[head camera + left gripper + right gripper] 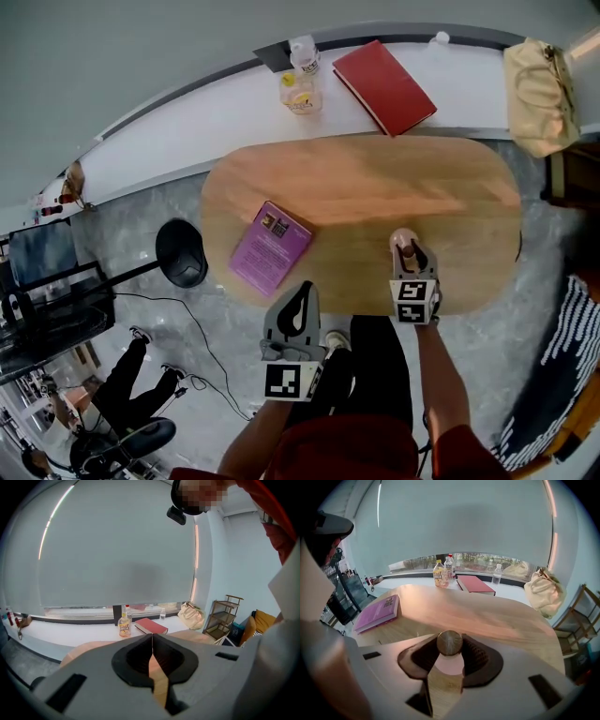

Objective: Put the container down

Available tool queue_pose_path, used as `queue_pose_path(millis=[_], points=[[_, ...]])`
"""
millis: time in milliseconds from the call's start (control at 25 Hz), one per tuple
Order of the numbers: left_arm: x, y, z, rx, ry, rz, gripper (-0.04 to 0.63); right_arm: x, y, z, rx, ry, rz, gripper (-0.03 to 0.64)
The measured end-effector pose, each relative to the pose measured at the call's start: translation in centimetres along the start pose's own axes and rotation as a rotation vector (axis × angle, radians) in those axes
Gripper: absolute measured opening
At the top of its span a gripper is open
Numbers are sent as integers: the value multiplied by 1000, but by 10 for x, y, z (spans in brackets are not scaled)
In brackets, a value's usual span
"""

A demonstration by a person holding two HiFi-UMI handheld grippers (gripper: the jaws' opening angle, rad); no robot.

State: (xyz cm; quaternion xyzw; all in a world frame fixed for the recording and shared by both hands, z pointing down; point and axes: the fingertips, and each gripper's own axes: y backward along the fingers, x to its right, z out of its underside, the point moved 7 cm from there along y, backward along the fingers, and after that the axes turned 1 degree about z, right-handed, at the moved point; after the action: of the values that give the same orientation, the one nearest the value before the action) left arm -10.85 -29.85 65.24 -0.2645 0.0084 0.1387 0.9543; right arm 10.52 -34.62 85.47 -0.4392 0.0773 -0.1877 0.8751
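Right hand-held gripper clamps container near table edge; left hand-held gripper closed, empty.

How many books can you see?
2. A purple book lies on the wooden table, near its left end in the head view. A red book lies on the white ledge beyond the table. None seems hidden.

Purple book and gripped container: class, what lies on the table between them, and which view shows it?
Nothing: only bare table runs from the purple book to the container in the right gripper, as the head view shows.
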Motion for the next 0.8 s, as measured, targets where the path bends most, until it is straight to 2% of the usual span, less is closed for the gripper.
queue_pose_path(millis=[240, 360, 440, 600, 800], points=[[11, 0, -7, 6, -9, 4, 9, 1, 0, 0, -20, 12, -5, 145], [16, 1, -17, 41, -13, 3, 9, 2, 3, 3, -40, 4, -14, 223], [18, 4, -22, 54, -15, -4, 9, 3, 7, 5, -46, -5, -25, 241], [18, 14, -18, 38, -29, -5, 9, 1, 20, 10, -51, -7, -26, 245], [21, 25, -24, 59, -33, -3, 9, -7, 44, 16, -51, -10, -35, 247]])
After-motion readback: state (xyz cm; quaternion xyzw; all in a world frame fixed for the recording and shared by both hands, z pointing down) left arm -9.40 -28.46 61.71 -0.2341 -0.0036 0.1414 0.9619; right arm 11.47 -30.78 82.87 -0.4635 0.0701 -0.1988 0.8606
